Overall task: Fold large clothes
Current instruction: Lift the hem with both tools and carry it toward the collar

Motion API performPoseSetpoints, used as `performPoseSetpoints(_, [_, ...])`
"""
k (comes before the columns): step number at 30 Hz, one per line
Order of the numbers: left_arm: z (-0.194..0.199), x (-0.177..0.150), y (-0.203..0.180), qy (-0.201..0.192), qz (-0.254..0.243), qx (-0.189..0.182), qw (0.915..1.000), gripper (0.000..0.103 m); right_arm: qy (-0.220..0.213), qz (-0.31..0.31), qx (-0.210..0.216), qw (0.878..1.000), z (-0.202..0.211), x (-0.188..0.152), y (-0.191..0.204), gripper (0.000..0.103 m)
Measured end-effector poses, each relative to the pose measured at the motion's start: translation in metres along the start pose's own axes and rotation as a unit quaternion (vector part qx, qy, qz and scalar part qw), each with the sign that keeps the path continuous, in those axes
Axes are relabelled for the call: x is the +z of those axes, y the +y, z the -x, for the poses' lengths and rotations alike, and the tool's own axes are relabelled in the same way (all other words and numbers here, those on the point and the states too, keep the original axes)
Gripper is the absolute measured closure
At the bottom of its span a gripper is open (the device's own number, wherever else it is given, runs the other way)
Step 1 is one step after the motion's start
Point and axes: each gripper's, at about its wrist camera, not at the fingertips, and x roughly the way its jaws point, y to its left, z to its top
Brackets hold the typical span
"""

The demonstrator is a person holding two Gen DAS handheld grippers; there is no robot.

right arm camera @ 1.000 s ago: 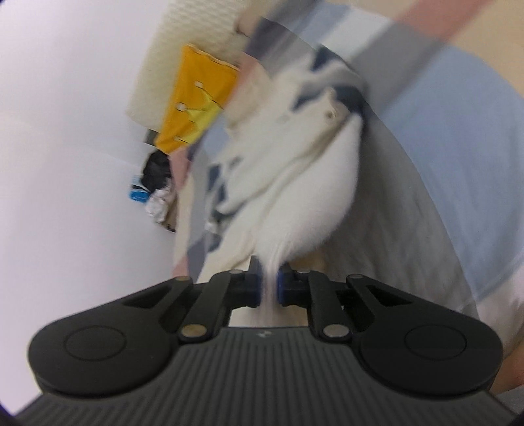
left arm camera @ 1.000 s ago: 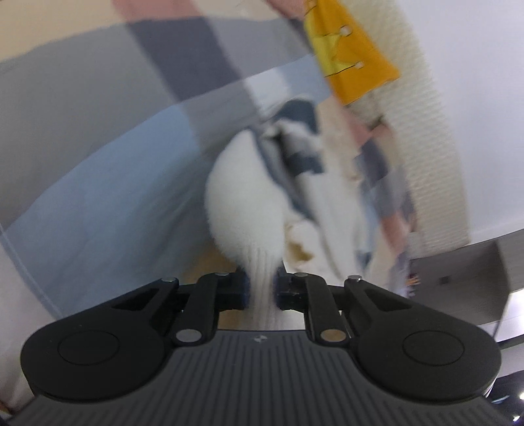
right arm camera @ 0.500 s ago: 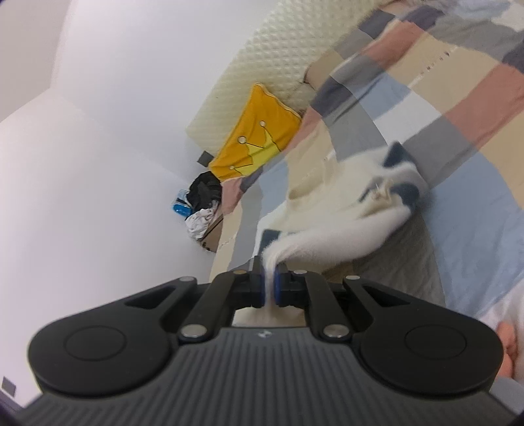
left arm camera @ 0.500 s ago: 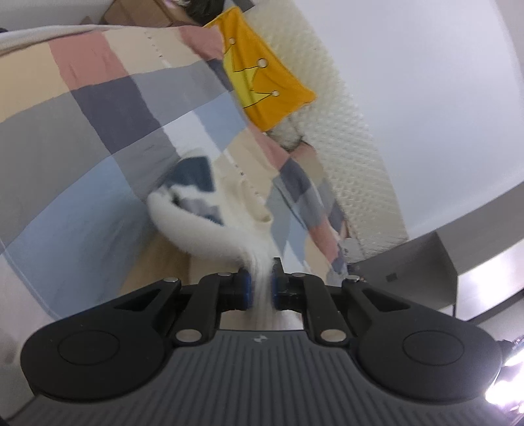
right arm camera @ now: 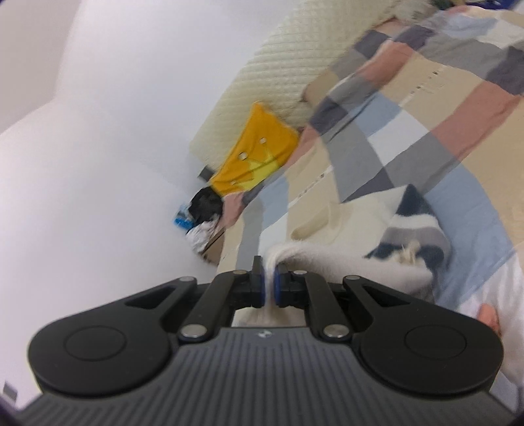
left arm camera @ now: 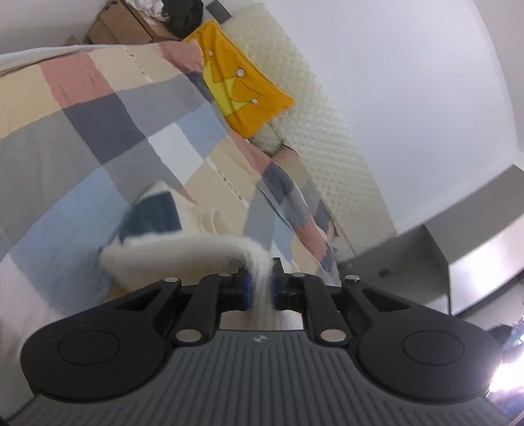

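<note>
A fluffy white garment with navy and grey patches lies on a checked bedspread. My left gripper is shut on a white edge of it, and the cloth stretches away to the left. In the right wrist view the same garment trails off to the right over the bedspread. My right gripper is shut on another white edge of it. The rest of the garment under both grippers is hidden.
A yellow crown cushion leans on a cream quilted headboard. Cardboard boxes and dark clutter stand beside the bed, also in the right wrist view. A grey cabinet stands at right. White walls surround.
Both grippers have pulled back and tilted up, keeping hold of the garment. The garment has been drawn out flatter and lies lower on the bedspread; more of the room shows.
</note>
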Motion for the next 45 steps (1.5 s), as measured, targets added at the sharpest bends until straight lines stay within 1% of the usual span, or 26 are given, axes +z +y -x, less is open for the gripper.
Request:
performPoseSetpoints(2, [-0.029,0.011,0.003,-0.006,0.019,0.014,0.9997,0.09,-0.013,-0.024,-0.015,1.0,-0.025,0.008,-0.006,0.094])
performPoseSetpoints(4, [-0.054,0.022,0.001,-0.015,0.022,0.027,0.9993,0.09,-0.027,-0.03,-0.034,0.999,-0.051,0.017,-0.007,0.094])
performPoseSetpoints(7, [-0.094,0.039,-0.001,-0.027,0.012,0.052,0.9982,0.09,-0.044,-0.035,-0.049,0.997,-0.081,0.03,-0.012,0.094])
performPoseSetpoints(11, [-0.145,0.056,0.003,-0.045,0.006,0.073,0.9963,0.09,-0.06,-0.046,-0.067,0.995,-0.124,0.044,-0.024,0.094])
performPoseSetpoints(14, [-0.195,0.065,0.017,-0.045,0.014,0.094,0.9944,0.09,-0.07,-0.052,-0.094,0.992,-0.158,0.049,-0.037,0.094])
performPoseSetpoints(17, [-0.239,0.07,0.038,-0.037,0.024,0.109,0.9931,0.09,-0.072,-0.079,-0.112,0.988,-0.188,0.052,-0.061,0.094])
performPoseSetpoints(19, [-0.263,0.07,0.051,-0.035,0.017,0.114,0.9927,0.09,-0.073,-0.088,-0.121,0.986,-0.208,0.052,-0.077,0.094])
performPoseSetpoints(21, [-0.283,0.067,0.063,-0.046,-0.002,0.104,0.9935,0.09,-0.078,-0.076,-0.128,0.986,-0.225,0.049,-0.09,0.094])
performPoseSetpoints(24, [-0.31,0.065,0.077,-0.04,-0.03,0.115,0.9921,0.09,-0.08,-0.034,-0.148,0.985,-0.247,0.04,-0.105,0.094])
performPoseSetpoints(26, [-0.327,0.068,0.085,-0.033,-0.037,0.116,0.992,0.09,-0.077,-0.016,-0.157,0.984,-0.26,0.037,-0.115,0.094])
performPoseSetpoints(28, [-0.346,0.074,0.093,-0.023,-0.028,0.121,0.9919,0.09,-0.069,-0.021,-0.164,0.984,-0.273,0.039,-0.125,0.094])
performPoseSetpoints(29, [-0.354,0.078,0.095,-0.02,-0.027,0.122,0.9919,0.09,-0.072,-0.019,-0.162,0.984,-0.278,0.04,-0.126,0.094])
performPoseSetpoints(32, [-0.377,0.09,0.112,-0.009,0.01,0.112,0.9936,0.09,-0.074,-0.015,-0.163,0.984,-0.294,0.044,-0.132,0.094])
performPoseSetpoints(33, [-0.384,0.093,0.119,-0.007,0.014,0.113,0.9935,0.089,-0.078,-0.013,-0.16,0.984,-0.298,0.045,-0.134,0.094])
performPoseSetpoints(35, [-0.394,0.096,0.126,-0.006,0.003,0.118,0.993,0.089,-0.077,-0.016,-0.149,0.986,-0.307,0.05,-0.138,0.094])
performPoseSetpoints(37, [-0.406,0.1,0.134,0.0,0.006,0.123,0.9924,0.089,-0.074,-0.034,-0.143,0.986,-0.316,0.055,-0.146,0.094])
performPoseSetpoints(39, [-0.414,0.105,0.137,-0.003,0.008,0.123,0.9923,0.089,-0.07,-0.047,-0.143,0.986,-0.328,0.06,-0.153,0.094])
performPoseSetpoints(41, [-0.422,0.109,0.135,-0.008,-0.01,0.117,0.9931,0.089,-0.068,-0.041,-0.149,0.986,-0.341,0.062,-0.157,0.094])
performPoseSetpoints(43, [-0.43,0.111,0.132,-0.003,-0.046,0.124,0.9913,0.089,-0.066,-0.028,-0.153,0.986,-0.35,0.062,-0.161,0.094])
performPoseSetpoints(45, [-0.438,0.114,0.136,0.009,-0.051,0.126,0.9907,0.089,-0.062,-0.02,-0.153,0.986,-0.354,0.062,-0.168,0.094])
